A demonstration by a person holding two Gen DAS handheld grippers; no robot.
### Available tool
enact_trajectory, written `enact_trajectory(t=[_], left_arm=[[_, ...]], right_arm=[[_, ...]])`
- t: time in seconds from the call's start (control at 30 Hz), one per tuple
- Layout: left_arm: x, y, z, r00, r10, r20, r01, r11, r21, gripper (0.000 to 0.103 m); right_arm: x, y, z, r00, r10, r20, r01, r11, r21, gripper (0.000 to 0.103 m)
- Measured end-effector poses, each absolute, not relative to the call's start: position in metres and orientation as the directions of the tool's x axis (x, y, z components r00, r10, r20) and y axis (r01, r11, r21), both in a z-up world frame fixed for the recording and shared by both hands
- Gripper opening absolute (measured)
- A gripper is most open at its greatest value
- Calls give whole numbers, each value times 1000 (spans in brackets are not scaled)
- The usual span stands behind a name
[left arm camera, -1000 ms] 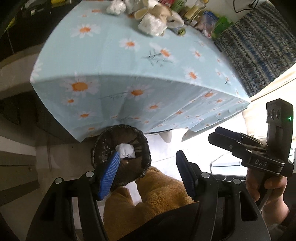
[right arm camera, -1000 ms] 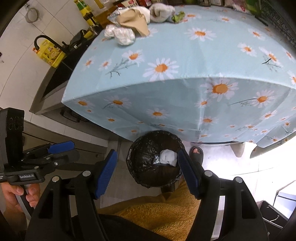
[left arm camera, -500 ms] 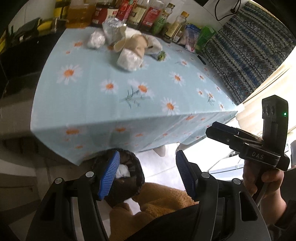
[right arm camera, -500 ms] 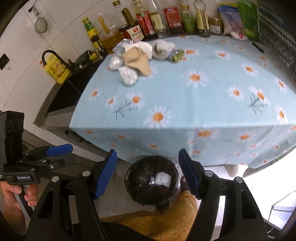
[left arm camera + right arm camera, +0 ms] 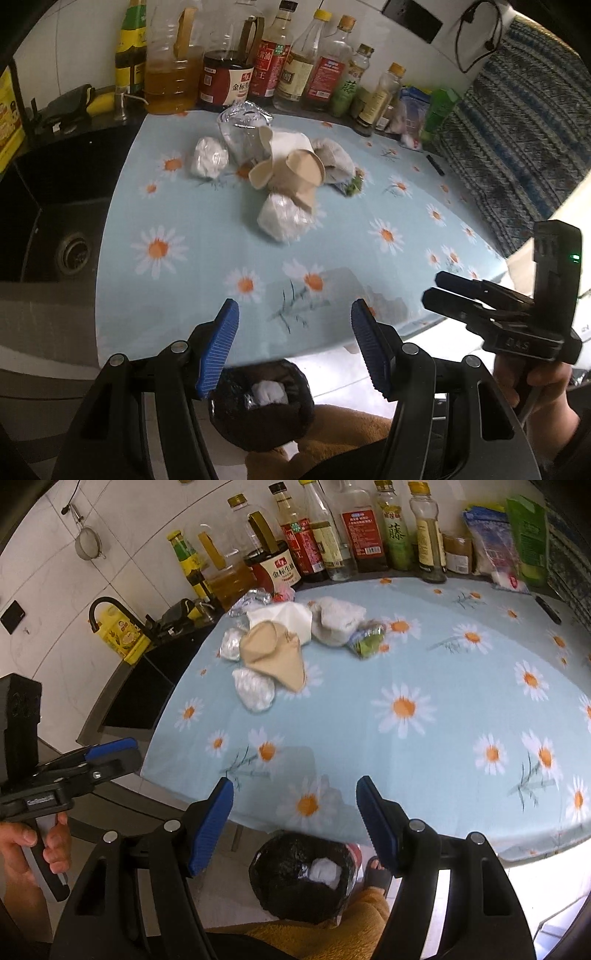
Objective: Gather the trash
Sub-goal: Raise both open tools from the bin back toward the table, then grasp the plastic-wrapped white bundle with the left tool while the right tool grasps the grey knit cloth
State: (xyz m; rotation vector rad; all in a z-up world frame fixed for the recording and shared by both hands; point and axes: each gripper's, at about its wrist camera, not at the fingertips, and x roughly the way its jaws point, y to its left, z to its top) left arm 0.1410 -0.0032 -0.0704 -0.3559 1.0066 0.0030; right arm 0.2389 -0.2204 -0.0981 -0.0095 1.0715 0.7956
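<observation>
The left tool (image 5: 293,332) is held with its jaws spread wide and nothing between them. The right tool (image 5: 295,808) is likewise spread wide and empty. Both are positioned above the near edge of the tabletop (image 5: 177,295), which is covered by a daisy-print cloth.

The trash is located ahead of both tools, toward the far side of the tabletop: a crushed paper cup (image 5: 291,177), a plastic-wrapped wad (image 5: 282,218) touching it on the near side, a second wad (image 5: 208,158) to the left, and a green wrapper (image 5: 367,640) to the right.

A bin (image 5: 303,871) lined with a black bag is seen below the tools, on the floor beside the tabletop edge. A white wad (image 5: 325,871) lies inside it. Bottles (image 5: 295,62) are lined along the wall behind the trash.
</observation>
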Motion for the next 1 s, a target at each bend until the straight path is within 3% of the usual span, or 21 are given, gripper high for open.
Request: enact_trajectory(t=[0.23,0.27,0.3,0.73,1.0], left_arm=[[188,-3,-81,518,-120,-847,-205,944,-259,63],[195,-3,-84,513,-117,-850,-210,943,-257,73],[202,-3,-87,506,-112,-855,-219,942,-253,77],[265,-3,-131,390,2,-921,-268,957,-111,77],[280,-3,-140,402,16,-915,-270,958,-101,75]], right_arm=[[279,-226,-97,222,605,-764,-594,706,387,69],[284,-228,-97,221,608,-762,-597,703,388,69],[289,-229,-97,220,610,-761,-598,701,389,69],[355,-240,-109,172,639,-749,-617,663,424,69],[388,-237,-116,138,645,-752,-629,644,436,69]])
